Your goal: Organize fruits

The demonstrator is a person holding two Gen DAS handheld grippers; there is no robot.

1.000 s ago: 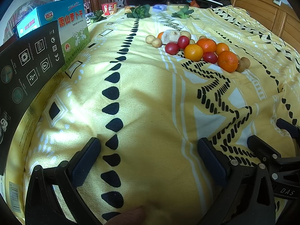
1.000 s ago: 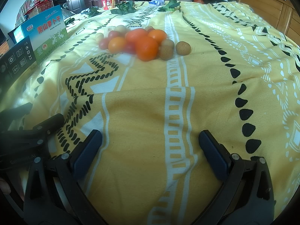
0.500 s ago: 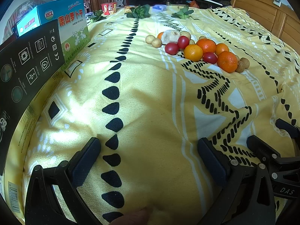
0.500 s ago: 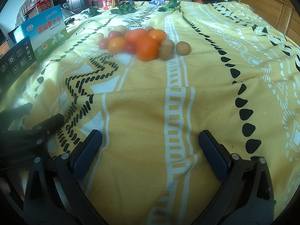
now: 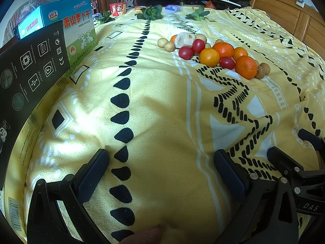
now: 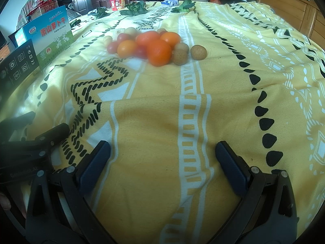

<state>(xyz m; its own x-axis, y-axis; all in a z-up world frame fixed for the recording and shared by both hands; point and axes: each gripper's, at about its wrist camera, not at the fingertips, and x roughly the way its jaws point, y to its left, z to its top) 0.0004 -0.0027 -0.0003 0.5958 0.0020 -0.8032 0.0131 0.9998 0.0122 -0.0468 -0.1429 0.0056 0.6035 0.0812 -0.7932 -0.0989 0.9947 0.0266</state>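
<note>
**On the bed: fruit heaped, both tools empty**

Far across the yellow patterned blanket (image 5: 162, 105), the fruit pile (image 5: 215, 55) sits bunched together: oranges (image 6: 159, 52), red tomatoes (image 5: 185, 52) and small brown longans (image 6: 198, 52), most of them touching. Well short of it, the left hand-held gripper (image 5: 161, 162) hovers low over the blanket with its jaws spread wide and nothing between them. Beside it, the right hand-held gripper (image 6: 162, 156) is likewise wide and empty. Along the left edge stand a blue-green box (image 5: 75, 26) and a black box (image 5: 30, 65).

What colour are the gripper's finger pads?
Dark blue pads, clearest in the right wrist view.
</note>
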